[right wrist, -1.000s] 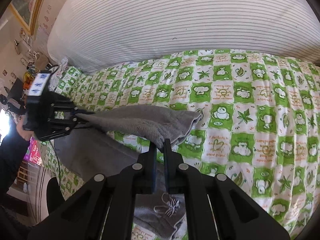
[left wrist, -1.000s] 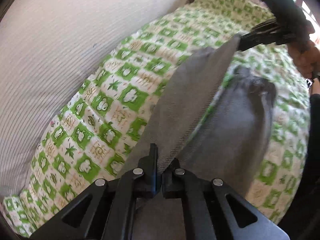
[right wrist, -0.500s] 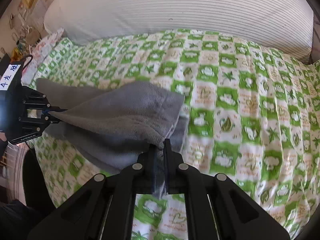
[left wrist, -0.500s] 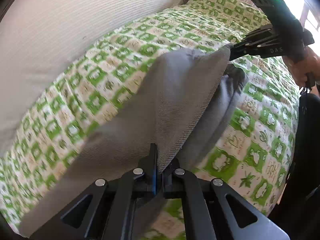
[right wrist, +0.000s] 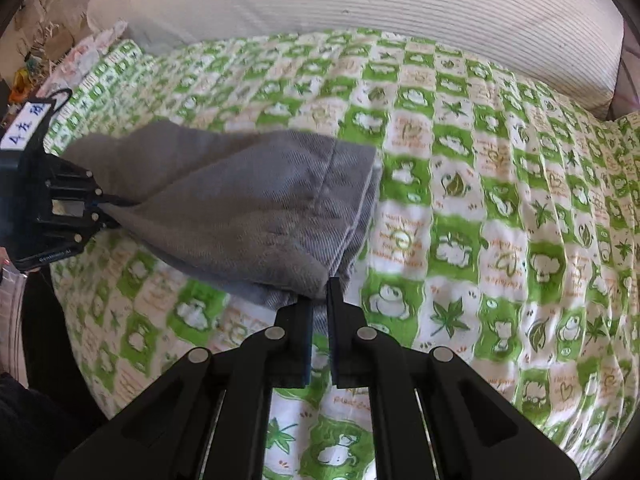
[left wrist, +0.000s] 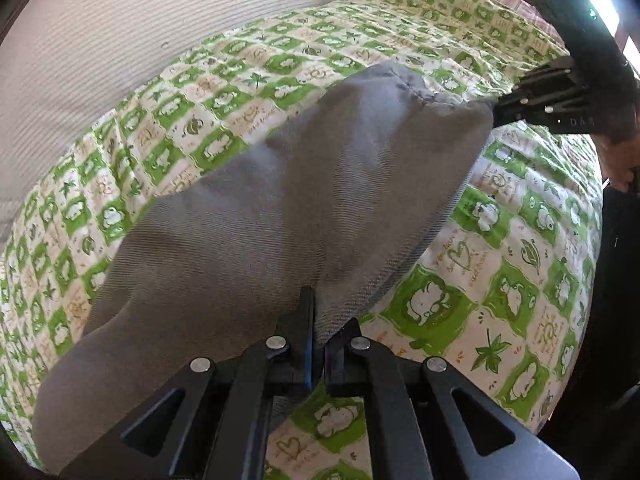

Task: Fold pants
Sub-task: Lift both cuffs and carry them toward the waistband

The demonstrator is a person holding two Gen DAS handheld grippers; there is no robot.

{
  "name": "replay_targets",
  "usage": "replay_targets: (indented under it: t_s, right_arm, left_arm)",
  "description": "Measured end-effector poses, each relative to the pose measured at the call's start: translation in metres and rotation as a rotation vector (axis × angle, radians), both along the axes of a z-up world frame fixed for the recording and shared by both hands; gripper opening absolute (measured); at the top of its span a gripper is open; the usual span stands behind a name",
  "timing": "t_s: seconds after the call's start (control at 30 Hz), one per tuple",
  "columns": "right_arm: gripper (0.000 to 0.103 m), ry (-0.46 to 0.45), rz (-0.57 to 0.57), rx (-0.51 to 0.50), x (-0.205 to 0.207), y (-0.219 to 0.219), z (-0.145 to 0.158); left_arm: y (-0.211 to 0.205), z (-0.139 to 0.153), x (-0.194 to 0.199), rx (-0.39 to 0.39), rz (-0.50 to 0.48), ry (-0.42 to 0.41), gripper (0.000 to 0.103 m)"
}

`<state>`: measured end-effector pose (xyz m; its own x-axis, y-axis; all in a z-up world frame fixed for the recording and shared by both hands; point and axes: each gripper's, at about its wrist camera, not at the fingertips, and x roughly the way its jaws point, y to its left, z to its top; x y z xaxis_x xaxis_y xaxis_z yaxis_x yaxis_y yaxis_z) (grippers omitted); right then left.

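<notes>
The lower layers of the grey pants (left wrist: 288, 200) are lying hidden under the folded top layer, so how many layers are stacked is hard to tell, and in the left wrist view the near end of the cloth is running out of frame at the lower left. The left gripper (left wrist: 318, 320) is showing its jaws nearly together, pinching a fold of the pants at the near edge; the right gripper (right wrist: 320, 292) is likewise pinching the cloth edge with only a narrow gap between its jaws. The pants are lying spread on the green-and-white checked quilt (right wrist: 500, 240) of the bed, stretched between the two grippers. The left wrist view is taking in the right gripper (left wrist: 500, 114) at the far corner of the cloth and part of a hand (left wrist: 616, 156) behind it, mostly cut off by the frame edge; the right wrist view is showing instead the left gripper (right wrist: 116, 204) with a white handwritten label (right wrist: 26, 130), its characters being hard to read. One pair of pants, two grippers and one striped white pillow (right wrist: 360, 4) are showing.
</notes>
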<state>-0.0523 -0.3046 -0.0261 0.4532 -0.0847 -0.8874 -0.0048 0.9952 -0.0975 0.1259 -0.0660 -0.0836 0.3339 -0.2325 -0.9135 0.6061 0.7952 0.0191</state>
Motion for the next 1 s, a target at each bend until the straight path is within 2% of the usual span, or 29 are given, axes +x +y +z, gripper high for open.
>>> replay_targets:
  t_s: [0.13, 0.23, 0.27, 0.3, 0.33, 0.37, 0.4, 0.6, 0.67, 0.7, 0.83, 1.0]
  right_arm:
    - [0.009, 0.022, -0.052, 0.053, 0.000, -0.009, -0.005]
    - [0.012, 0.004, -0.081, 0.053, -0.009, -0.009, 0.006]
    - [0.017, -0.008, -0.087, 0.072, -0.014, -0.011, 0.011]
    - [0.025, -0.021, -0.094, 0.087, -0.018, -0.012, 0.016]
    - [0.031, -0.038, -0.100, 0.100, -0.022, -0.012, 0.022]
    - [0.045, -0.061, -0.102, 0.112, -0.027, -0.012, 0.028]
    - [0.054, -0.083, -0.104, 0.122, -0.030, -0.010, 0.033]
    - [0.054, -0.155, -0.051, 0.200, -0.035, 0.024, 0.051]
    - [0.055, -0.161, -0.020, 0.213, -0.030, 0.042, 0.051]
    - [0.055, -0.161, 0.000, 0.227, -0.026, 0.053, 0.050]
    - [0.055, -0.142, 0.083, 0.270, -0.008, 0.093, 0.039]
    - [0.055, -0.103, 0.172, 0.297, 0.022, 0.143, 0.023]
  left_arm:
    - [0.001, 0.003, -0.002, -0.009, 0.015, -0.005, 0.005]
    - [0.004, 0.009, -0.009, -0.027, 0.027, -0.012, 0.027]
    - [0.006, 0.012, -0.011, -0.032, 0.030, -0.018, 0.035]
    - [0.009, 0.014, -0.014, -0.034, 0.037, -0.025, 0.038]
    - [0.014, 0.016, -0.017, -0.039, 0.048, -0.030, 0.039]
    - [0.018, 0.018, -0.020, -0.050, 0.060, -0.029, 0.040]
    - [0.022, 0.020, -0.022, -0.056, 0.072, -0.029, 0.040]
    - [0.062, 0.034, -0.040, -0.125, 0.187, -0.043, 0.042]
    - [0.083, 0.042, -0.048, -0.157, 0.252, -0.055, 0.047]
    - [0.094, 0.045, -0.052, -0.176, 0.286, -0.060, 0.051]
    - [0.149, 0.056, -0.070, -0.256, 0.455, -0.060, 0.051]
    - [0.206, 0.058, -0.087, -0.311, 0.626, -0.060, 0.052]
